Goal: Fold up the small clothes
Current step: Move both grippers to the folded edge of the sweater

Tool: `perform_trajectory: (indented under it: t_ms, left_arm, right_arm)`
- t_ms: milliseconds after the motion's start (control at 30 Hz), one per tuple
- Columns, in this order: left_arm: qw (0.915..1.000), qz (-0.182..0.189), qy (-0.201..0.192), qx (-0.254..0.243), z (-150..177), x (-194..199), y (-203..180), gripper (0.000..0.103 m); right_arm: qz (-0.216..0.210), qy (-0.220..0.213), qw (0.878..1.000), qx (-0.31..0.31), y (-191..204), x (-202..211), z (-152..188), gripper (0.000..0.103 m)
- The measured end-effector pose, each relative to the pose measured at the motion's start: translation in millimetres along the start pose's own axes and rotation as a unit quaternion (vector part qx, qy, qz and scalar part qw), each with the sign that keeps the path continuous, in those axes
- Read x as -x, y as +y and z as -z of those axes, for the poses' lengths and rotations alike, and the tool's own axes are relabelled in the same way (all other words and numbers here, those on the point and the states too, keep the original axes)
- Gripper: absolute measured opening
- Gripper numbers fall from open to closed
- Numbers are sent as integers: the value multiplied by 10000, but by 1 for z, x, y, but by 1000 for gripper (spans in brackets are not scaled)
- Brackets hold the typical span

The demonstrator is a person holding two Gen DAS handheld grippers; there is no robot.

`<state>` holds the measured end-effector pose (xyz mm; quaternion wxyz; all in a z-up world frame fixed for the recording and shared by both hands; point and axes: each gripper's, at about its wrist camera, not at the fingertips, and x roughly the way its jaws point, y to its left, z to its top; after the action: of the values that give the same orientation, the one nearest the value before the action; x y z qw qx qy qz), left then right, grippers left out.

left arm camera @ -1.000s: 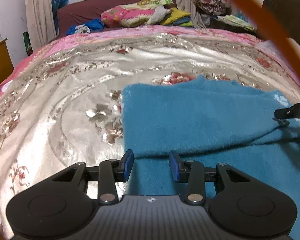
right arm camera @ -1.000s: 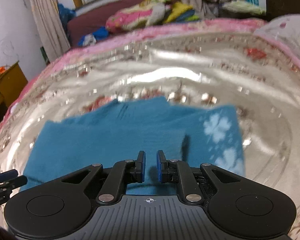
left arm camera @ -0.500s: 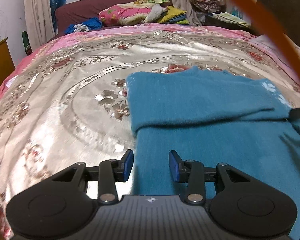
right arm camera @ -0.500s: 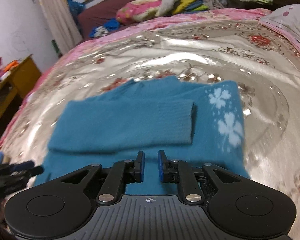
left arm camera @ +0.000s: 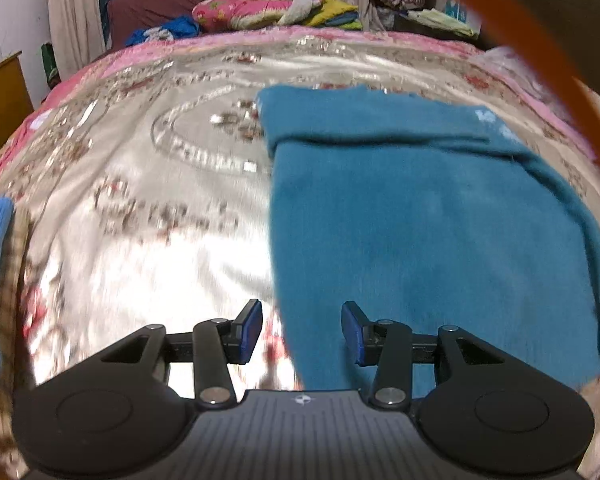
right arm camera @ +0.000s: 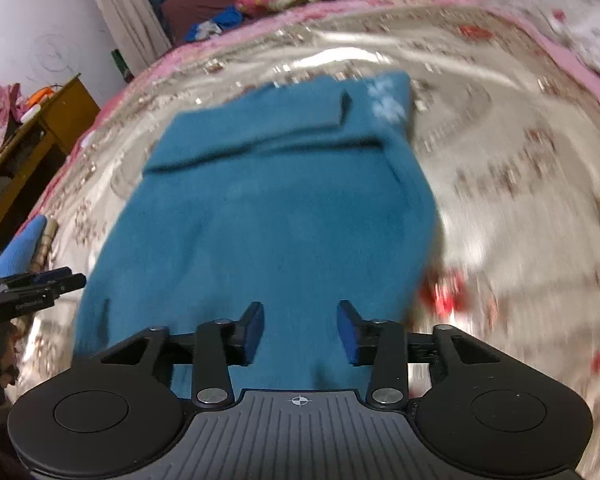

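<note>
Silver floral bedspread [left arm camera: 148, 216] is covered at right by a teal sweater [left arm camera: 420, 220], sleeves folded across. Left gripper [left arm camera: 302, 332] and right gripper [right arm camera: 300, 328] are held spread, empty, near its hem.

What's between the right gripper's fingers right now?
Right wrist view: only the near hem of the teal sweater shows in the open right gripper; nothing clamped.

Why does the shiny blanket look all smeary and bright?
Left wrist view: the bedspread is streaked with motion blur, and glare whitens it near the left gripper. Right wrist view: blur smears it beside the teal sweater.
</note>
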<state>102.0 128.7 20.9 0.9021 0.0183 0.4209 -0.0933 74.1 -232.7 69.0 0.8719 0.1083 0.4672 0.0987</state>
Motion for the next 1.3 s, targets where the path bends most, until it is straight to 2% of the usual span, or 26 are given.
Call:
perform_trajectory:
  t_ms: [133, 267, 400, 533, 600, 733, 867, 1033, 1133, 1300]
  left_arm:
    - [9999, -44, 75, 99, 17, 4, 0, 48]
    - [9997, -55, 123, 214, 27, 6, 1, 49]
    - [9993, -27, 214, 292, 34, 4, 4, 49]
    - [9990, 53, 292, 343, 38, 3, 5, 49]
    - [9988, 143, 307, 361, 39, 5, 4, 49]
    - [9978, 261, 452, 399, 40, 2, 3, 49]
    - [9979, 248, 476, 369, 45, 0, -1, 48]
    - [9976, 411, 456, 325, 46, 2, -8, 46]
    - [9970, 488, 446, 399, 43, 1, -9, 40]
    - [9960, 555, 494, 492, 36, -9, -11, 40]
  right_arm:
    - [107, -24, 9999, 47, 5, -5, 20, 42]
    - [581, 16, 9979, 287, 13, -20, 26, 42]
    - [1183, 180, 9906, 660, 12, -28, 36, 42]
    - [1376, 336, 9889, 447, -8, -24, 44, 42]
    - [1257, 397, 9911, 173, -21, -21, 49, 42]
    - [674, 531, 9958, -334, -33, -23, 55, 42]
    - [466, 476, 9971, -374, -33, -25, 58, 42]
    - [221, 472, 9975, -475, -39, -28, 59, 41]
    - [63, 417, 9970, -643, -45, -29, 59, 41]
    - [-270, 281, 9937, -1048, -61, -29, 57, 41]
